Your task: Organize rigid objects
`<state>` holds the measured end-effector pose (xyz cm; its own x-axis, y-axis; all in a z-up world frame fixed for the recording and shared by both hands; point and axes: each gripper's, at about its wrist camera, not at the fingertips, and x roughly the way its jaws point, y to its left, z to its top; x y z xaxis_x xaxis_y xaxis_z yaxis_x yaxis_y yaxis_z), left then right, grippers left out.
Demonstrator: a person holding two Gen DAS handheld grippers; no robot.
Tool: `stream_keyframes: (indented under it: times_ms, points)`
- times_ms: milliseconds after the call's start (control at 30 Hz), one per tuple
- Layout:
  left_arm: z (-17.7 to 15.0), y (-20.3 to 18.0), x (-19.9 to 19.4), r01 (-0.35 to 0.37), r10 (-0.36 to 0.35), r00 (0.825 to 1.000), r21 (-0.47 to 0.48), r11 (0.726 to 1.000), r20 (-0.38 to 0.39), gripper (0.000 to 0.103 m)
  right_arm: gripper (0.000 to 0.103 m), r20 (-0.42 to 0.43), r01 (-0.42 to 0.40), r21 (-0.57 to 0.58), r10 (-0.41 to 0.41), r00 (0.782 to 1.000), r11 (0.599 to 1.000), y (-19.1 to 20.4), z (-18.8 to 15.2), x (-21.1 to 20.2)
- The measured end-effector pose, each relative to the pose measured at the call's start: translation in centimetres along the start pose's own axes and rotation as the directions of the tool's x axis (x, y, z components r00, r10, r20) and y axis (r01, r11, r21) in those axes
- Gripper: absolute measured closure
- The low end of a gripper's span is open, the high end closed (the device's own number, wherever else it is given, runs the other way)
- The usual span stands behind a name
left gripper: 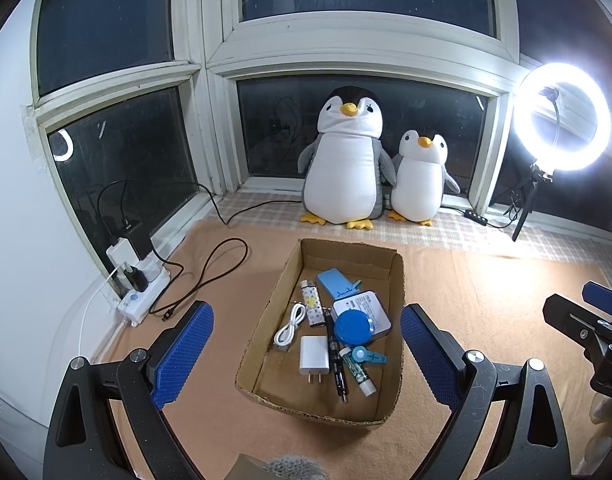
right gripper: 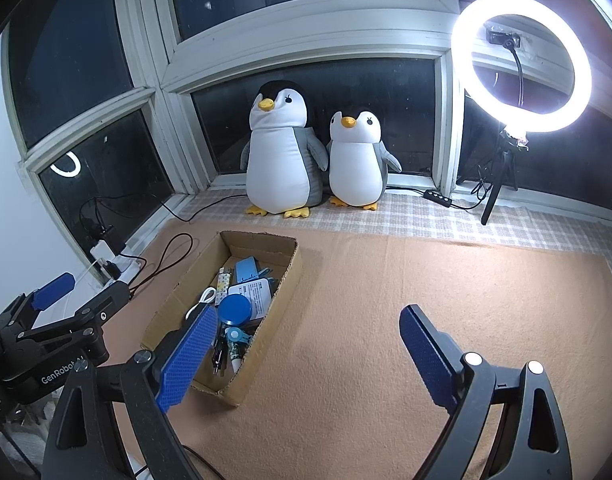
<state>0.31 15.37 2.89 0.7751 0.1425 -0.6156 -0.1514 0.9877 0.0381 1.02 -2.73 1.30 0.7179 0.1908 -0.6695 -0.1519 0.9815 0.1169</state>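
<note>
- The cardboard box [left gripper: 390, 344] is sitting open on the orange mat [left gripper: 486, 280], toward the mat's left half, with its far end pointing at the window sill.
- Inside it, a blue round lid [left gripper: 353, 327] is lying on top of a white square device [left gripper: 366, 312], with a light blue case [left gripper: 336, 282] just beyond them near the box's far wall.
- Along the box's left wall, a patterned lighter [left gripper: 311, 304], a coiled white cable [left gripper: 288, 326] and a white plug adapter [left gripper: 315, 357] are lying in a row toward the near end.
- A black pen [left gripper: 336, 360] and a green-and-white tube [left gripper: 360, 374] are lying lengthwise in the middle, beside a small blue clip [left gripper: 366, 356].
- Your left gripper [left gripper: 306, 352] is hovering above the box with its fingers spread wide to either side of it, holding nothing.
- Your right gripper [right gripper: 306, 356] is hovering over bare mat just right of the box, fingers [right gripper: 426, 352] also wide apart and gripping nothing.
- On the checked cloth [left gripper: 446, 232] at the mat's far edge, a large plush penguin [left gripper: 344, 160] and a small plush penguin [left gripper: 420, 178] are standing side by side against the window.
- A ring light [left gripper: 562, 116] is glowing at the far right corner, and a power strip [left gripper: 140, 284] with plugs is lying off the mat's left edge.
</note>
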Motion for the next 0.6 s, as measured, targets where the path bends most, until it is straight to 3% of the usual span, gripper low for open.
stream_keyframes:
  times_ms: [600]
  points:
    - [-0.16, -0.18, 0.21, 0.003, -0.003, 1.0, 0.002, 1.0, -0.008, 0.006, 0.013, -0.008, 0.003, 0.007, -0.003, 1.0, 1.0, 0.06, -0.31, 0.27]
